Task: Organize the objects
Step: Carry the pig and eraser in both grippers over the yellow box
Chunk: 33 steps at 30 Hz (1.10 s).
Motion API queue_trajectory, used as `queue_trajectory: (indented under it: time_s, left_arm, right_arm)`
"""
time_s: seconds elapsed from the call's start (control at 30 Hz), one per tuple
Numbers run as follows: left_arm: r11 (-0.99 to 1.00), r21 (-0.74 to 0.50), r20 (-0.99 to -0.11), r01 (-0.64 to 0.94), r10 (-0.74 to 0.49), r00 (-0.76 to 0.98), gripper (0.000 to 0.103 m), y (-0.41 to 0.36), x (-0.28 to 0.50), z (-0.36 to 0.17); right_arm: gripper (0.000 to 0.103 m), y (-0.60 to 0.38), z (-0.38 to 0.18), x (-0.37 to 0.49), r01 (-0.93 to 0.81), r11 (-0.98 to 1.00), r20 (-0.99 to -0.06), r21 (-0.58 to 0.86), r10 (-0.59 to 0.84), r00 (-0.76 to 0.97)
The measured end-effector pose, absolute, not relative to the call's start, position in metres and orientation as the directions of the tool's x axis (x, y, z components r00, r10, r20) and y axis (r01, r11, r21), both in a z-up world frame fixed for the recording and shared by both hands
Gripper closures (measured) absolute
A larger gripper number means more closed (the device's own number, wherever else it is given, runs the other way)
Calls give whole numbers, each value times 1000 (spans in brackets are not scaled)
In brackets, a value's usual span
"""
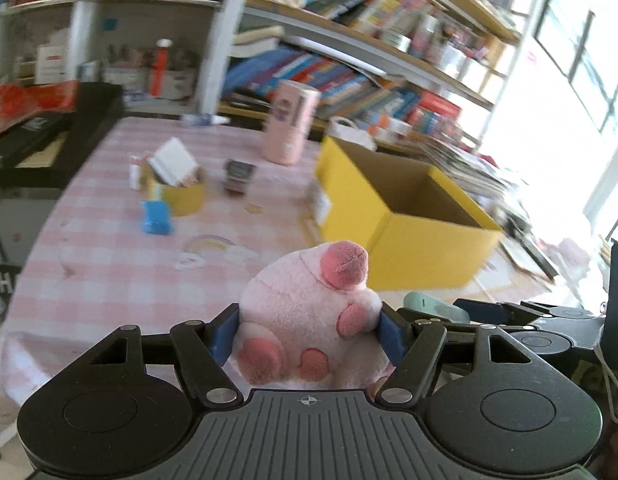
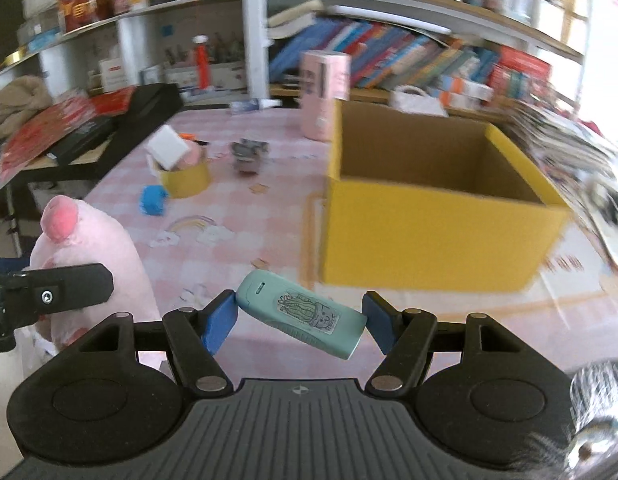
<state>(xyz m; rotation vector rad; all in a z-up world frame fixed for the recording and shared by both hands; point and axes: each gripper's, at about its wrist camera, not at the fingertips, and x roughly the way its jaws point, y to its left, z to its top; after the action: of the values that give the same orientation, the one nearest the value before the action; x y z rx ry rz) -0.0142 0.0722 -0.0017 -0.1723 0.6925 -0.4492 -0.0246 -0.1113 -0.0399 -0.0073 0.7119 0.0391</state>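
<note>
My left gripper (image 1: 307, 330) is shut on a pink plush toy (image 1: 309, 312) with darker pink paws, held above the near edge of the pink checked table (image 1: 109, 264). The plush also shows at the left of the right wrist view (image 2: 97, 256). My right gripper (image 2: 299, 320) is shut on a teal case with a cactus sticker (image 2: 303, 312), held at a slant between the blue pads; its end shows in the left wrist view (image 1: 435, 308). An open yellow cardboard box (image 1: 413, 216) stands ahead to the right, seen also in the right wrist view (image 2: 429, 236).
On the table are a yellow round tub with a white box in it (image 2: 183, 176), a blue block (image 2: 153, 200), a small dark object (image 2: 249, 156) and a tall pink canister (image 2: 325, 92). Bookshelves (image 1: 349, 60) stand behind. A black side table (image 2: 89, 132) stands left.
</note>
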Motion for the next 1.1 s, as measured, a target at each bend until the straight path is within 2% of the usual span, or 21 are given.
queue_trajectory:
  time_s: [0.4, 1.1]
  left_arm:
    - [806, -281, -557, 522, -579, 595, 33, 29, -28, 4]
    - [741, -270, -548, 616, -644, 534, 33, -18, -26, 5]
  right_arm:
    - [37, -157, -38, -76, 193, 981, -660, 22, -130, 740]
    - [37, -202, -37, -94, 296, 955, -666, 31, -200, 718]
